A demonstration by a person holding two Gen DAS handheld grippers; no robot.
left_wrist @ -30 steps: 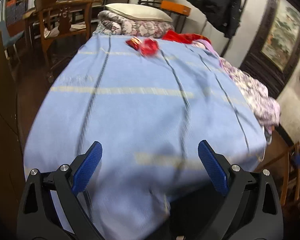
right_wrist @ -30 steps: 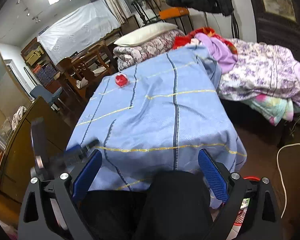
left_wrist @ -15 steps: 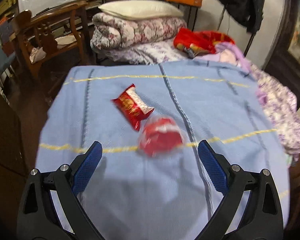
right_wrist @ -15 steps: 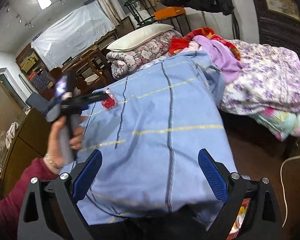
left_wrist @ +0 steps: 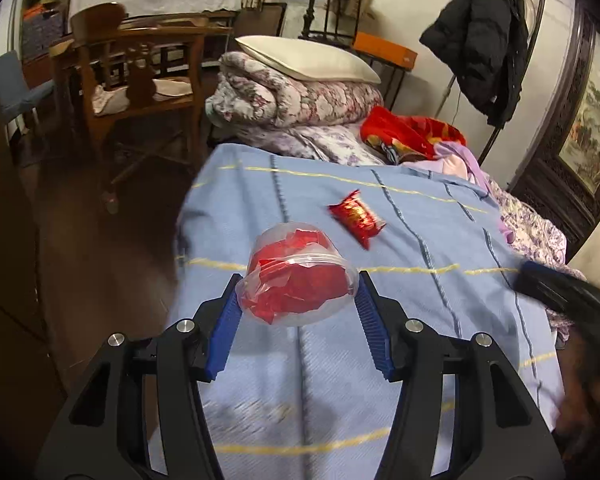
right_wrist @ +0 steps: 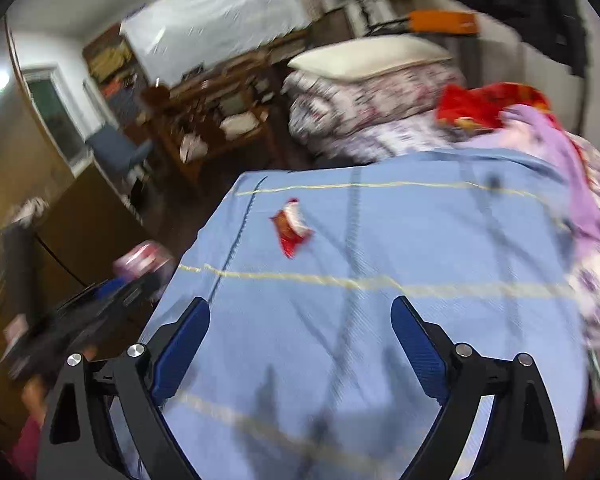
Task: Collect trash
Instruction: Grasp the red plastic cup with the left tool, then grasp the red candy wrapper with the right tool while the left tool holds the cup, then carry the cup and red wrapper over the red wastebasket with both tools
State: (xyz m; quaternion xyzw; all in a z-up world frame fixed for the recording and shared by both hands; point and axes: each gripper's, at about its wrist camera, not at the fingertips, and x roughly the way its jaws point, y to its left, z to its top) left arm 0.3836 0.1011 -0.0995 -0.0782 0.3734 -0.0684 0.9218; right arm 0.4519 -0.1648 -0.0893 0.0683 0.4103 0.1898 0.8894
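A clear plastic cup (left_wrist: pixel 296 264) stuffed with red wrapping sits between the blue pads of my left gripper (left_wrist: pixel 299 284), whose jaws are closing and press on its sides. The right wrist view shows that cup (right_wrist: pixel 142 258), blurred, held off the bed's left edge. A red snack wrapper (left_wrist: pixel 356 220) lies on the blue striped bedcover (left_wrist: pixel 380 340), beyond the cup and to its right. My right gripper (right_wrist: pixel 300 304) hovers over the cover with the wrapper (right_wrist: pixel 292 228) ahead of it. Its jaws are closing slightly, still wide, with nothing between them.
Folded floral quilts with a pillow (left_wrist: pixel 300 92) and a red cloth (left_wrist: pixel 408 132) lie at the bed's far end. A wooden chair (left_wrist: pixel 140 80) stands at the far left and a brown cabinet (left_wrist: pixel 4 280) beside the bed. A black jacket (left_wrist: pixel 484 40) hangs by the wall.
My left gripper came up to the cup, its jaws closed around it, and it carried the cup toward the bed's left edge. My right gripper swept up the bed toward the wrapper and rolled.
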